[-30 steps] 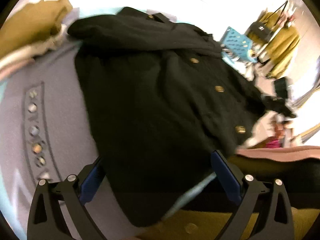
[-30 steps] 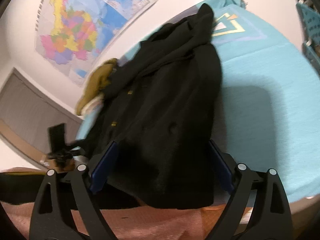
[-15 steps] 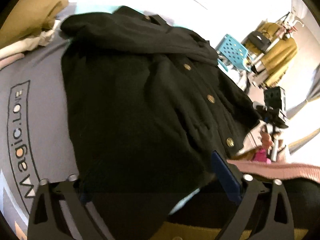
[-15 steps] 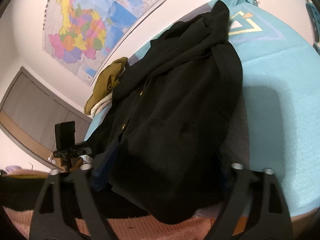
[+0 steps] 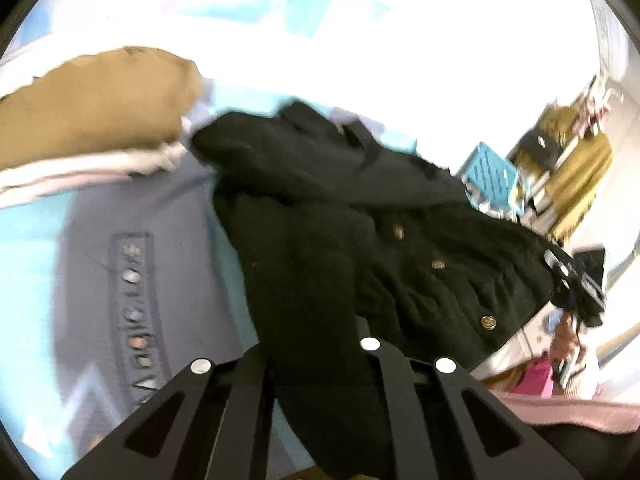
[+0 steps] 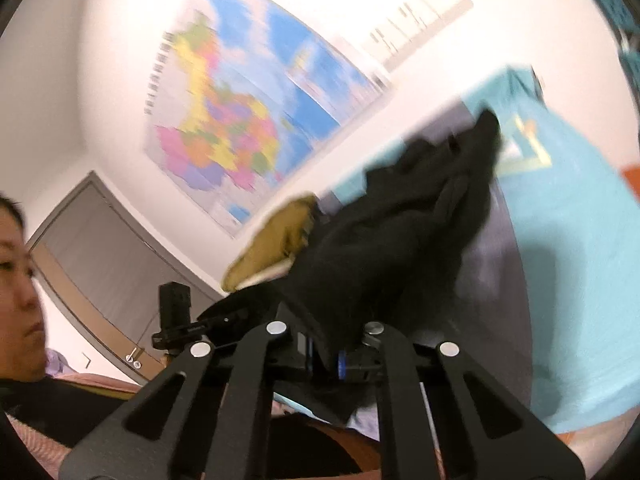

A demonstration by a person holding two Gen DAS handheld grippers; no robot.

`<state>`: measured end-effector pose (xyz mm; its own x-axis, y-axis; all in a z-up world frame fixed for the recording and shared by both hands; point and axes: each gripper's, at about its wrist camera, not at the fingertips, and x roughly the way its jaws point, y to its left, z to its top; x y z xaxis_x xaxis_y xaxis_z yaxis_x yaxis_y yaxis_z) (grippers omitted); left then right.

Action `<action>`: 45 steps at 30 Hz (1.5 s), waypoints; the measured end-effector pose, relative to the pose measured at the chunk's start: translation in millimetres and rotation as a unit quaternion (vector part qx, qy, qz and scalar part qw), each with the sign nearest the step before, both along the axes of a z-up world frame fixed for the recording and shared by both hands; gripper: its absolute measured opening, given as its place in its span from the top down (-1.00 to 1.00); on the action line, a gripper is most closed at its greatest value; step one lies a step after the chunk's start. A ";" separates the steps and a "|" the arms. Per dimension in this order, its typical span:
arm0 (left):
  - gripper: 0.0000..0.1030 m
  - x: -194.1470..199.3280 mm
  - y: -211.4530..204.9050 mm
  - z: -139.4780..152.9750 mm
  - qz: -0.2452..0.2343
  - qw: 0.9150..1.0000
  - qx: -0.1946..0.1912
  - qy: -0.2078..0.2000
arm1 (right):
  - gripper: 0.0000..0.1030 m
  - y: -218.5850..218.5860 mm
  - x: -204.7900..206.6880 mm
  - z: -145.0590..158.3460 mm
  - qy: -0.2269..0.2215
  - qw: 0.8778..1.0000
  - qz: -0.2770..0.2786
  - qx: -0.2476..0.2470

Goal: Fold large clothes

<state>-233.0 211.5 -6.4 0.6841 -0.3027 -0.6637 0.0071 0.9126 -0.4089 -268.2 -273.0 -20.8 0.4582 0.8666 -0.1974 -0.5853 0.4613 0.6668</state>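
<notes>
The turquoise bedspread with a grey printed panel [image 5: 160,240] carries everything, and I take the black button-front coat [image 5: 400,248] as my landmark. The coat lies across the middle of the spread, its collar end toward the wall and its hem end toward me, with three brass buttons [image 5: 438,265] running down its front. Its right edge hangs past the bed's side, above the floor clutter. To the coat's left the grey panel lies bare as far as the row of printed letters, which gives me open room there. From the right wrist view, bare turquoise spread [image 6: 580,260] stretches beyond the coat's far edge out to the bed's rim.

Behind the coat's collar, touching or nearly so, sits a pile of folded mustard and pale pink clothes [image 5: 92,120]. Past the coat's right edge stand a light-blue slotted plastic crate [image 5: 492,178] and a rack of mustard-yellow garments [image 5: 576,168]. On the wall above the coat hangs a large coloured map poster [image 6: 248,120].

My left gripper [image 5: 316,344] has its fingers drawn together, pinching a raised fold of the coat's near hem. My right gripper [image 6: 332,332] is likewise clamped on a bunched ridge of coat, which rises from its jaws toward the collar.
</notes>
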 end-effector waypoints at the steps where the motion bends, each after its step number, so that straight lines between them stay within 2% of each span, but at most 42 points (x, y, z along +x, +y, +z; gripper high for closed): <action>1: 0.92 -5.0 4.5 5.1 0.004 1.000 -0.003 -0.008 | 0.85 -1.9 -5.2 5.9 -0.011 1.000 0.001 -0.001; 3: 0.92 -14.2 10.0 11.2 0.014 1.000 0.011 -0.011 | 0.86 -1.8 -17.3 14.4 -0.026 1.000 0.003 -0.009; 6: 0.92 -22.5 14.2 6.6 0.009 1.000 0.004 0.003 | 0.87 1.9 -27.9 10.8 -0.035 0.999 0.010 -0.027; 8: 0.92 -19.3 12.8 -5.5 0.002 1.000 0.015 0.024 | 0.85 4.2 -20.8 -8.2 0.002 1.000 0.024 -0.018; 10: 0.91 -10.8 13.7 -29.6 0.000 0.998 0.023 0.064 | 0.78 7.6 -9.9 -34.1 0.045 0.998 0.032 -0.030; 12: 0.90 -5.4 14.6 -50.0 -0.006 0.996 0.018 0.088 | 0.62 7.7 0.4 -59.8 0.091 0.995 0.038 -0.029; 14: 0.90 -2.6 16.7 -65.7 -0.007 0.995 0.009 0.104 | 0.53 7.8 3.6 -74.0 0.110 0.993 0.031 -0.043; 15: 0.88 -3.1 17.0 -67.5 -0.008 0.995 0.009 0.102 | 0.37 7.4 4.3 -78.9 0.117 0.992 0.034 -0.041; 16: 0.83 -4.2 18.0 -68.4 -0.010 0.995 0.005 0.099 | 0.20 6.5 4.5 -84.4 0.128 0.990 0.043 -0.037; 17: 0.78 -5.6 20.1 -68.6 -0.015 0.995 -0.003 0.098 | -0.09 7.6 3.1 -85.9 0.130 0.990 0.047 -0.039; 18: 0.64 -6.1 21.3 -69.2 -0.017 0.995 -0.002 0.099 | -0.15 8.5 1.6 -87.8 0.133 0.989 0.050 -0.043; 20: 0.48 -7.5 22.4 -73.2 -0.024 0.994 0.004 0.106 | -0.28 9.9 -1.5 -90.9 0.138 0.988 0.056 -0.047; 22: 0.21 -11.0 22.0 -74.0 -0.039 0.994 -0.008 0.099 | -0.34 12.3 -3.7 -93.8 0.141 0.987 0.064 -0.044; 23: 0.15 -10.5 21.0 -74.5 -0.044 0.994 -0.013 0.097 | -0.41 11.6 -4.8 -95.3 0.141 0.987 0.069 -0.043; 25: -0.12 -9.5 17.9 -76.5 -0.061 0.994 -0.020 0.090 | -0.53 16.9 -6.0 -96.9 0.143 0.986 0.078 -0.038; 26: -0.16 -8.7 14.4 -76.8 -0.071 0.993 -0.028 0.087 | -0.57 20.4 -5.4 -96.4 0.142 0.986 0.082 -0.036; 28: -0.15 -8.8 8.7 -77.4 -0.078 0.993 -0.021 0.084 | -0.49 25.8 -3.7 -97.1 0.142 0.986 0.077 -0.046; 29: -0.02 -6.9 5.4 -77.5 -0.077 0.993 -0.015 0.084 | -0.22 28.1 -2.3 -96.9 0.142 0.986 0.074 -0.050; 30: 0.52 -4.4 3.7 -78.5 -0.070 0.994 -0.008 0.089 | 0.12 30.9 -1.8 -96.0 0.141 0.986 0.073 -0.054; 31: 0.88 -3.9 5.6 -80.4 -0.054 0.994 0.001 0.096 | 0.38 33.1 -2.2 -93.6 0.136 0.987 0.072 -0.054; 32: 0.88 -1.8 9.5 -81.1 -0.042 0.994 -0.010 0.103 | 0.78 33.9 -4.6 -89.9 0.127 0.988 0.072 -0.046; 34: 0.91 -6.0 18.7 -74.3 -0.032 0.995 -0.039 0.087 | 0.83 33.8 -12.2 -78.4 0.102 0.992 0.061 -0.044; 37: 0.92 -18.7 28.1 -48.2 -0.026 0.996 -0.074 0.037 | 0.87 25.6 -25.1 -56.4 0.071 0.996 0.043 -0.021; 41: 0.93 -33.0 34.2 -12.9 -0.024 0.996 -0.082 -0.015 | 0.87 12.5 -47.3 -17.8 0.007 0.999 0.021 0.026; 44: 0.94 -40.4 41.1 0.7 -0.029 0.993 -0.108 -0.038 | 0.88 11.4 -60.3 3.7 -0.029 0.999 0.020 0.033; 45: 0.94 -45.9 43.3 4.9 -0.031 0.993 -0.106 -0.052 | 0.88 10.0 -62.0 7.1 -0.033 0.998 0.021 0.042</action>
